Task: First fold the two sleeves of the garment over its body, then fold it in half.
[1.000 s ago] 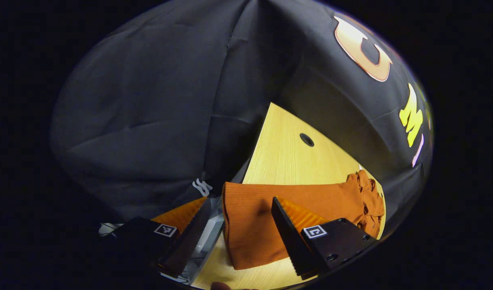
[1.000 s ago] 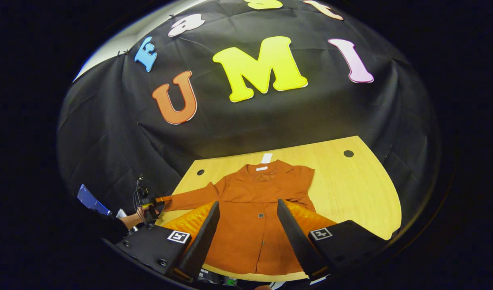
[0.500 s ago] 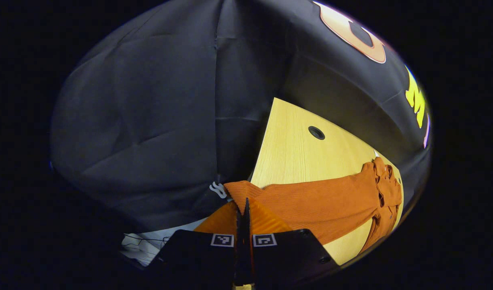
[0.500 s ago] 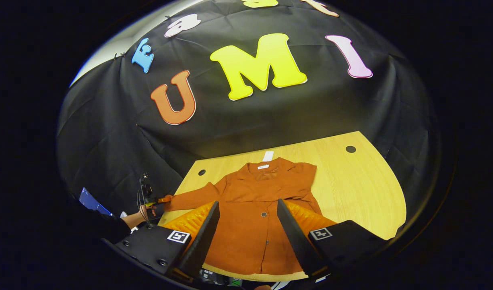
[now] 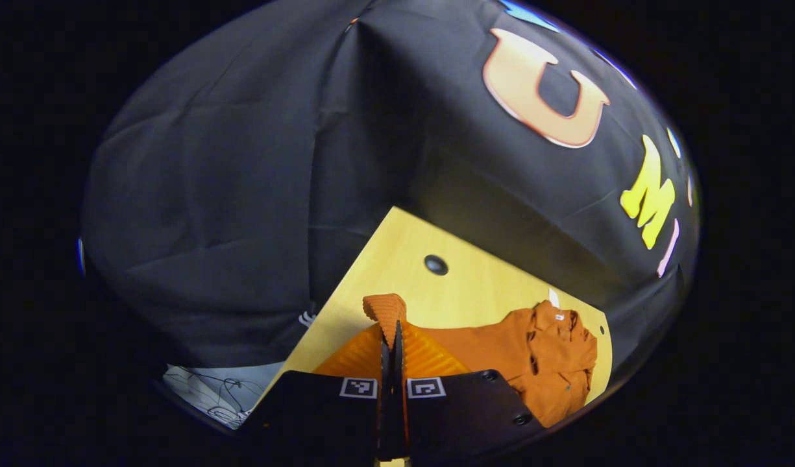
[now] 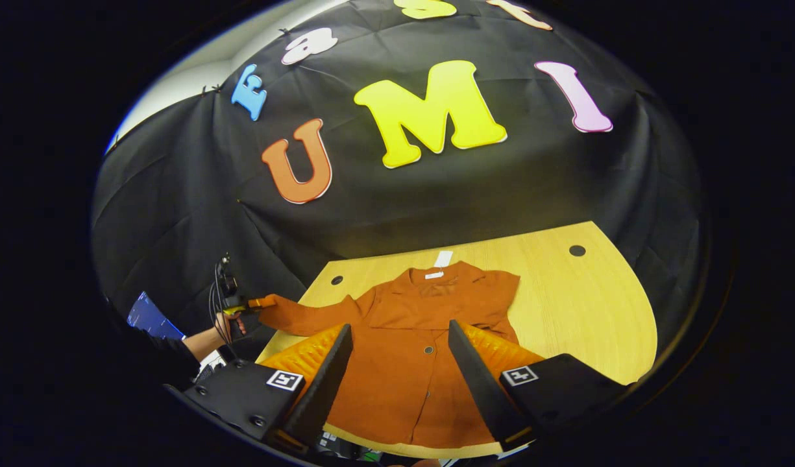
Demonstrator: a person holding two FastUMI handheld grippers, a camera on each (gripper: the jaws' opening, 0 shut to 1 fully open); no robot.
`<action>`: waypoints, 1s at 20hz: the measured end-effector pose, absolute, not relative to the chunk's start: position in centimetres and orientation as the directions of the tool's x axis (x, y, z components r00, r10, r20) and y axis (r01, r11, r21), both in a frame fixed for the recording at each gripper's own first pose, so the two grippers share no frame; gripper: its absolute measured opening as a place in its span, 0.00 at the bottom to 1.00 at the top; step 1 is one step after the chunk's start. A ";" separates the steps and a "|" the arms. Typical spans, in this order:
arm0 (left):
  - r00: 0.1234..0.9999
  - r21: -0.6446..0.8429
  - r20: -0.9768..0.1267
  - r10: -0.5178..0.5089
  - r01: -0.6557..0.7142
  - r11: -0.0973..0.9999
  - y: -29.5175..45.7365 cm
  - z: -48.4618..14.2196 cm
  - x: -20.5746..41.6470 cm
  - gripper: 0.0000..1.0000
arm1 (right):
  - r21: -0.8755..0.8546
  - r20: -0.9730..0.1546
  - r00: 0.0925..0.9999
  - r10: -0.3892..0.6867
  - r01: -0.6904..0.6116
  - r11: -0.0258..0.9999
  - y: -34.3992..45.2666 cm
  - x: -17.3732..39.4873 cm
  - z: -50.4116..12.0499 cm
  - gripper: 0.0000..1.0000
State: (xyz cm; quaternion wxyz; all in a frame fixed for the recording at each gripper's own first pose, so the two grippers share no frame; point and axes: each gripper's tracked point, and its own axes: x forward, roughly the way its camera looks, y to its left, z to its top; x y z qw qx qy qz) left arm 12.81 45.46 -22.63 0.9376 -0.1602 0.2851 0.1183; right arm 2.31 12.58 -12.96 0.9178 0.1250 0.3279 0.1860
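Note:
An orange buttoned garment (image 6: pixel 416 337) lies flat on the wooden table (image 6: pixel 585 305), collar toward the wall. Its one sleeve (image 6: pixel 313 314) stretches out to the table's left edge and is raised off the wood at the cuff. My left gripper (image 5: pixel 391 337) is shut on that sleeve's cuff (image 5: pixel 384 308), which sticks up between the fingertips; the same gripper (image 6: pixel 251 303) appears far left in the right gripper view, held by a hand (image 6: pixel 225 324). The garment's body (image 5: pixel 546 363) lies beyond. My right gripper (image 6: pixel 400 337) hovers open above the garment's lower front, nothing between its fingers.
The table has round cable holes (image 6: pixel 577 250) near its back corners, one also in the left gripper view (image 5: pixel 435 264). A white tag (image 6: pixel 444 258) sticks out behind the collar. Bare wood lies right of the garment. Cables and white items (image 5: pixel 209 392) sit off the table's left edge.
My left gripper went from open around the cuff to shut on it, then lifted it up and back from the table. The right gripper stayed open and nearly still.

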 end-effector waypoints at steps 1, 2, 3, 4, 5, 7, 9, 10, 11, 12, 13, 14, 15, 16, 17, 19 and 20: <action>0.823 -0.220 -0.554 0.127 -0.291 0.931 43.3 -20.7 13.0 0.03 | 0.338 -0.542 0.724 0.428 -0.279 0.899 12.0 2.2 -12.7 0.96; 0.835 -0.204 -0.537 0.123 -0.269 0.941 41.1 -18.6 13.5 0.03 | 0.327 -0.525 0.732 0.434 -0.298 0.897 11.3 2.3 -12.2 0.96; 0.846 -0.189 -0.519 0.120 -0.250 0.950 38.6 -16.7 13.7 0.02 | 0.317 -0.504 0.743 0.441 -0.316 0.894 10.5 2.4 -11.6 0.96; 0.858 -0.176 -0.502 0.110 -0.225 0.958 35.9 -15.0 14.1 0.02 | 0.311 -0.484 0.754 0.443 -0.326 0.893 9.6 2.3 -11.0 0.98; 0.867 -0.154 -0.487 0.101 -0.200 0.968 33.0 -13.5 14.5 0.03 | 0.316 -0.465 0.763 0.450 -0.331 0.889 8.7 2.3 -10.5 0.98; 0.884 -0.112 -0.460 0.088 -0.156 0.981 27.6 -11.0 15.5 0.02 | 0.329 -0.421 0.782 0.460 -0.340 0.881 6.7 2.4 -9.3 0.98; 0.889 -0.101 -0.455 0.059 -0.117 0.988 21.7 -10.0 16.8 0.02 | 0.334 -0.398 0.796 0.456 -0.337 0.880 4.0 2.6 -8.8 0.98; 0.888 -0.093 -0.457 0.044 -0.097 0.991 18.9 -9.9 17.6 0.03 | 0.341 -0.386 0.801 0.457 -0.336 0.878 2.8 2.5 -8.5 0.98; 0.887 -0.091 -0.461 0.024 -0.074 0.993 16.3 -9.9 18.2 0.03 | 0.342 -0.374 0.810 0.453 -0.334 0.879 1.2 2.5 -8.2 0.98; 0.884 -0.079 -0.467 0.006 -0.048 0.996 13.5 -10.4 18.9 0.03 | 0.335 -0.367 0.817 0.446 -0.331 0.882 -0.4 2.4 -8.0 0.97; 0.881 -0.065 -0.473 -0.010 -0.024 0.998 10.9 -11.0 19.7 0.03 | 0.326 -0.363 0.827 0.431 -0.321 0.890 -2.2 2.3 -8.1 0.97; 0.876 -0.056 -0.482 -0.026 -0.001 0.998 8.6 -11.9 20.3 0.03 | 0.318 -0.364 0.834 0.414 -0.307 0.897 -4.1 2.2 -8.2 0.97; 0.870 -0.049 -0.492 -0.040 0.018 0.999 6.2 -12.9 21.1 0.03 | 0.322 -0.367 0.840 0.399 -0.288 0.902 -5.9 2.0 -8.4 0.97; 0.862 -0.044 -0.503 -0.054 0.037 0.998 4.0 -14.1 21.9 0.02 | 0.328 -0.374 0.845 0.383 -0.266 0.906 -7.4 1.9 -8.5 0.97; 0.855 -0.035 -0.515 -0.062 0.051 0.998 2.2 -15.6 22.8 0.03 | 0.330 -0.382 0.850 0.362 -0.240 0.913 -9.1 1.8 -8.8 0.97; 0.834 -0.026 -0.548 -0.070 0.067 0.997 -0.9 -19.2 24.1 0.03 | 0.329 -0.395 0.862 0.318 -0.190 0.925 -12.2 1.1 -8.8 0.97; 0.824 -0.025 -0.563 -0.067 0.064 0.998 -2.3 -21.5 24.9 0.03 | 0.324 -0.406 0.866 0.292 -0.162 0.932 -13.7 0.7 -9.2 0.97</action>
